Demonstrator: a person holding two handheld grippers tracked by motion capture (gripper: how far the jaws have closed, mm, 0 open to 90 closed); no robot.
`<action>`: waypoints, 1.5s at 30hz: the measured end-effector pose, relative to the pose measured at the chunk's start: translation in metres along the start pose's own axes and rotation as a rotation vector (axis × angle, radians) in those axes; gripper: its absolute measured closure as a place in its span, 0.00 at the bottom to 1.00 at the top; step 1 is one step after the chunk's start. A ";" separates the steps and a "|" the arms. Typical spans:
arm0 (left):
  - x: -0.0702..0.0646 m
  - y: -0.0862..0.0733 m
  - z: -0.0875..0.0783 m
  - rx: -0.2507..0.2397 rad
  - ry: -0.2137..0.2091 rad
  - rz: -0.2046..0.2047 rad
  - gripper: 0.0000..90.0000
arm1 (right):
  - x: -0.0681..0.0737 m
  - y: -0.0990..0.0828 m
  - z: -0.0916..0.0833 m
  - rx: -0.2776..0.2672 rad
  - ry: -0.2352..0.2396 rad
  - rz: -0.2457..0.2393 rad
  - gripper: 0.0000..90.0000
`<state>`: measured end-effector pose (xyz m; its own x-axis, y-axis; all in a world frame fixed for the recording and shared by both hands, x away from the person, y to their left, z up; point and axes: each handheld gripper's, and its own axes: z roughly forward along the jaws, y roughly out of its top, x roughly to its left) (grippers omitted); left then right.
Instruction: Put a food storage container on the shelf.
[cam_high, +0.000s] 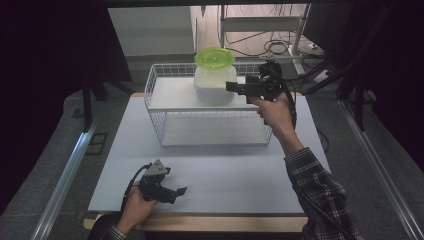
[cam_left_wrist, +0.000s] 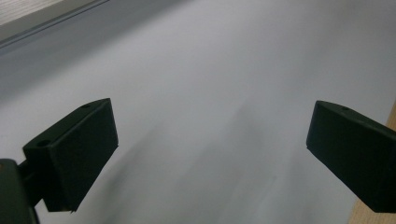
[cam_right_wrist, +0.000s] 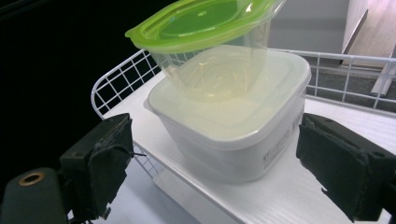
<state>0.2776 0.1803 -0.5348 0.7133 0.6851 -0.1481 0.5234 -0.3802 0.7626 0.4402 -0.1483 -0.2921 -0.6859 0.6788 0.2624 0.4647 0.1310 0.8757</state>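
Observation:
A white square tub (cam_high: 215, 89) with a lid stands on the top shelf of a white wire rack (cam_high: 154, 80). On it rests a clear tub with a lime-green lid (cam_high: 214, 58), which looks slightly tilted in the right gripper view. My right gripper (cam_high: 231, 87) is level with the white tub's right side and points at it. In the right gripper view its jaws stand wide on either side of the white tub (cam_right_wrist: 233, 135), and the pads are off its walls. My left gripper (cam_high: 181, 190) lies low on the table near the front edge, open and holding nothing.
The rack stands at the back of a pale board (cam_high: 225, 170) that covers the table, and its lower shelf (cam_high: 215, 132) is bare. Wire walls (cam_right_wrist: 116, 88) rim the top shelf. Dark curtains flank the table, and cables and a metal frame lie behind it.

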 end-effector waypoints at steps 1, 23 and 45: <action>0.000 0.000 0.000 0.000 0.000 0.001 0.02 | 0.000 -0.001 -0.001 0.001 -0.001 0.002 0.13; -0.001 0.000 0.001 -0.004 -0.004 0.012 0.02 | 0.003 -0.034 -0.005 0.013 -0.019 -0.095 0.12; -0.002 0.001 -0.003 -0.043 -0.021 0.027 0.02 | 0.004 -0.063 -0.016 0.043 -0.036 -0.151 0.09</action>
<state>0.2754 0.1797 -0.5318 0.7367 0.6615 -0.1404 0.4841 -0.3708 0.7926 0.3994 -0.1654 -0.3403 -0.7294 0.6746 0.1135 0.3817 0.2635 0.8859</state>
